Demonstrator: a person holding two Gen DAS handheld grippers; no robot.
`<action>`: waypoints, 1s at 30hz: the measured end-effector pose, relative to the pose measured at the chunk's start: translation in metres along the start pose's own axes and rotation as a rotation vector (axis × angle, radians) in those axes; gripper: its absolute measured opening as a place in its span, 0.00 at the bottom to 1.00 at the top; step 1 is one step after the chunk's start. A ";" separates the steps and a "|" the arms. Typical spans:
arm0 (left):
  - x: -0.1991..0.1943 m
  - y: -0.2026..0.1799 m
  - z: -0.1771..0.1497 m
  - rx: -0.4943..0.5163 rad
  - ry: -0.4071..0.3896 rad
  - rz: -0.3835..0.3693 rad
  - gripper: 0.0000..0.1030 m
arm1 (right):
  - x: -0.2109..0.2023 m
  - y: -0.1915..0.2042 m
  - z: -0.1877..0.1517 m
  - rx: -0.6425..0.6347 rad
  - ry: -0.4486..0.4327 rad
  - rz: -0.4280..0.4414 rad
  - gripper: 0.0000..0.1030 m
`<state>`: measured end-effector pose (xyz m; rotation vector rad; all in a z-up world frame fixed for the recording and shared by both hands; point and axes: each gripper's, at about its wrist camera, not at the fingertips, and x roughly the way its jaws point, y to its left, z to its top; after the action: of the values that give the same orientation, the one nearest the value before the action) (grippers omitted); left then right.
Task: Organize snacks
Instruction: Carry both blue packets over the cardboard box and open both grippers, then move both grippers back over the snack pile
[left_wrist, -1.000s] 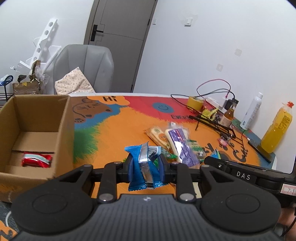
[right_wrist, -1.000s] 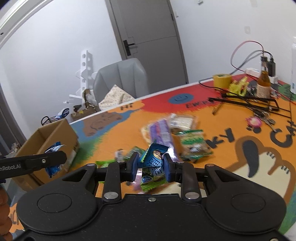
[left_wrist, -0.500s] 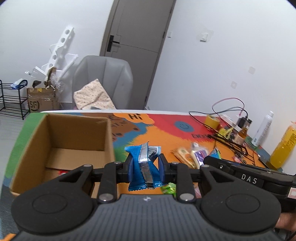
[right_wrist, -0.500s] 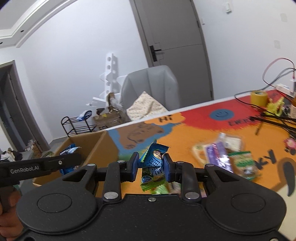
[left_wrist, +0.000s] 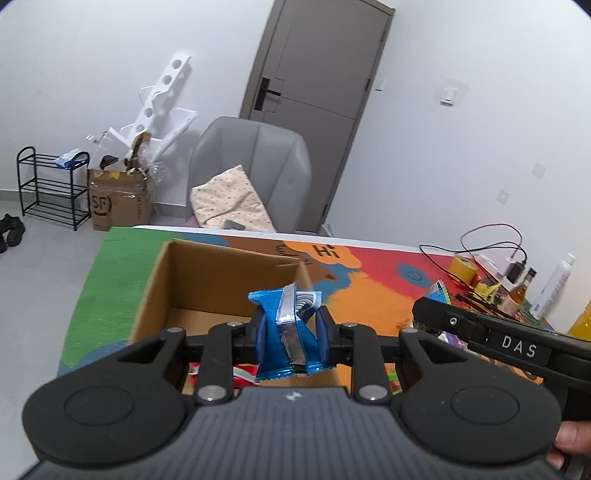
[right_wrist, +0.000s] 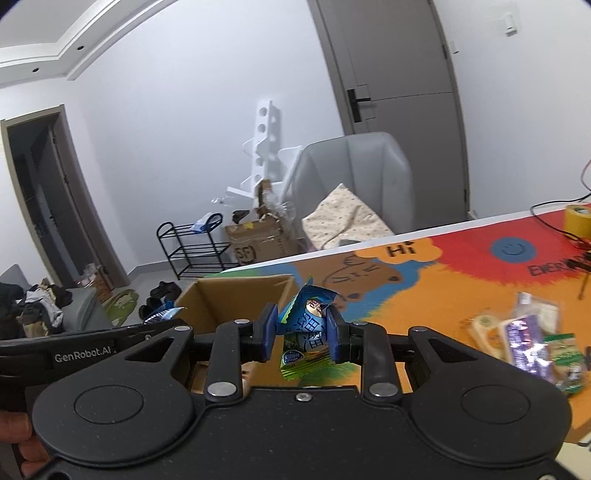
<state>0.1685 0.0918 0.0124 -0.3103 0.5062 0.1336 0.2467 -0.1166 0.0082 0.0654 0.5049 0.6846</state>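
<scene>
My left gripper (left_wrist: 290, 336) is shut on a blue and silver snack packet (left_wrist: 286, 332) and holds it over the near right part of the open cardboard box (left_wrist: 192, 275). A red and white snack (left_wrist: 242, 373) lies inside the box. My right gripper (right_wrist: 301, 336) is shut on a blue and green snack packet (right_wrist: 306, 330), just right of the box (right_wrist: 225, 299). The left gripper's body also shows in the right wrist view (right_wrist: 85, 354), with its blue packet (right_wrist: 160, 315) by the box. More snack packets (right_wrist: 532, 343) lie on the mat to the right.
The table has a colourful mat (right_wrist: 461, 280). Yellow tape (left_wrist: 463, 266), cables, bottles (left_wrist: 554, 286) and clutter stand at the far right. A grey chair with a cushion (left_wrist: 251, 177) stands behind the table. A floor box (left_wrist: 120, 201) and black rack (left_wrist: 50, 184) are left.
Both grippers have swung left from the snack pile toward the cardboard box, each keeping its packet. The left packet now hangs over the box.
</scene>
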 end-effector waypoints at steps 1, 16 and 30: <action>-0.001 0.004 0.001 -0.004 0.001 0.006 0.25 | 0.003 0.004 0.000 -0.001 0.004 0.011 0.25; -0.023 0.051 0.005 -0.066 0.025 0.078 0.41 | 0.021 0.049 0.000 0.016 0.088 0.129 0.35; -0.029 0.036 0.001 -0.042 0.022 0.065 0.82 | 0.001 0.015 -0.005 0.053 0.073 0.023 0.49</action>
<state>0.1362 0.1250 0.0182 -0.3371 0.5357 0.2046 0.2355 -0.1047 0.0065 0.0966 0.5933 0.6981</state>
